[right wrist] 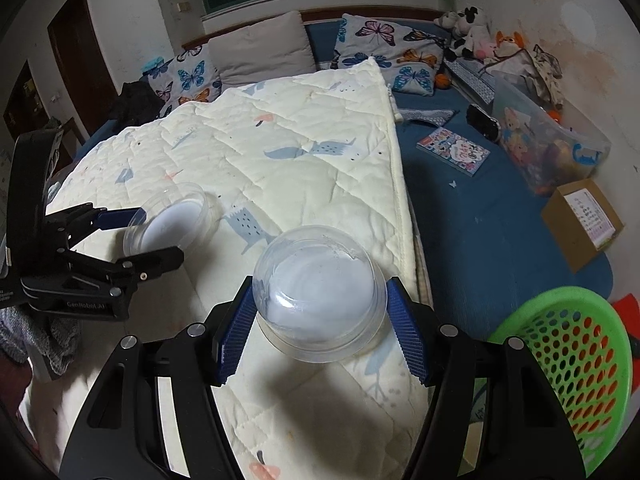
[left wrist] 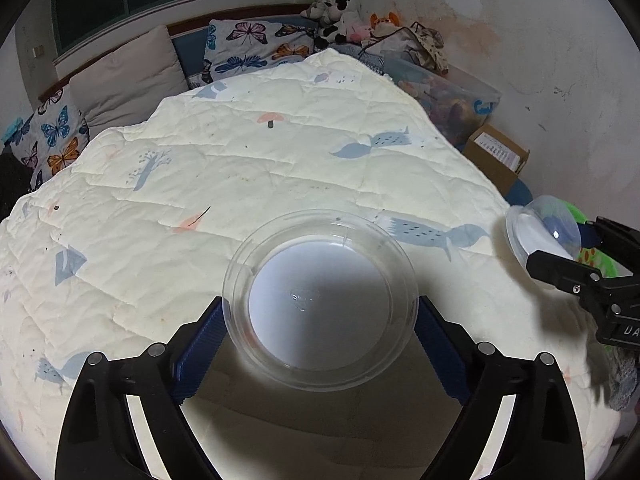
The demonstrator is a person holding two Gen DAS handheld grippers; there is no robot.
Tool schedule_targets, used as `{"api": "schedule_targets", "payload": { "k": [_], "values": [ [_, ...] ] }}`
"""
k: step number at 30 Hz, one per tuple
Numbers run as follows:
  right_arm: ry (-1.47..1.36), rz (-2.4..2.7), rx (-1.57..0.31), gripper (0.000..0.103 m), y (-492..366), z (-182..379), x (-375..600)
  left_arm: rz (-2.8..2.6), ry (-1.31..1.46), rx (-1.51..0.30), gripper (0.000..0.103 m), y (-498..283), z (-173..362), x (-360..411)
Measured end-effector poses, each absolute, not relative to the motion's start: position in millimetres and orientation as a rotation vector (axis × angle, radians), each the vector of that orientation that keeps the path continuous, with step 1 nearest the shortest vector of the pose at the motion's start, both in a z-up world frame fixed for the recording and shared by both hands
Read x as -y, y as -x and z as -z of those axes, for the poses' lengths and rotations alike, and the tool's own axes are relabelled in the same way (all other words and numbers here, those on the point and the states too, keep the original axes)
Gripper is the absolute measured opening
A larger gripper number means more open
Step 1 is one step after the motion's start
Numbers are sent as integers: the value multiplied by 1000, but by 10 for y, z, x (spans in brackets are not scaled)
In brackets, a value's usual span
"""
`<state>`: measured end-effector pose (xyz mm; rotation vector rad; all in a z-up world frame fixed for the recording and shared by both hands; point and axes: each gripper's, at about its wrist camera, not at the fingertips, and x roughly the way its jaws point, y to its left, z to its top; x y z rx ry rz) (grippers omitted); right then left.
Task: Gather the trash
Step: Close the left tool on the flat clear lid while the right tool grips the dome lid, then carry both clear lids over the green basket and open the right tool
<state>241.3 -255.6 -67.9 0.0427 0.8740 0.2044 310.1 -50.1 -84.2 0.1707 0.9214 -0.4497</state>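
Note:
My left gripper (left wrist: 320,312) is shut on a shallow clear plastic container (left wrist: 320,300), held by its sides above the cream quilt (left wrist: 240,160). It also shows in the right wrist view (right wrist: 172,220), held by the left gripper (right wrist: 156,236). My right gripper (right wrist: 320,308) is shut on a deeper clear plastic bowl (right wrist: 320,296), held above the quilt's (right wrist: 300,160) right edge. That bowl (left wrist: 540,232) and the right gripper (left wrist: 560,248) show at the right of the left wrist view. A green perforated basket (right wrist: 576,368) stands at the lower right, beside the bed.
Butterfly pillows (right wrist: 384,52) and a grey pillow (right wrist: 260,52) line the headboard. Plush toys (right wrist: 472,28), a clear storage bin (right wrist: 552,140), a cardboard box (right wrist: 584,220) and a book (right wrist: 454,150) sit on the blue sheet (right wrist: 480,220) to the right.

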Motion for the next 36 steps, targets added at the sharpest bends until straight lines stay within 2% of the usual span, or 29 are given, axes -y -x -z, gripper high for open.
{"api": "schedule_targets", "payload": {
  "k": [16,36],
  "values": [
    [-74,-139,-845,65,-1777,541,2890,573,-165,-810,88,-2346,381,936],
    [-130,70,-878,65,-957,723,3835,736,-229,-790,88,-1761,261,2003]
  ]
}}
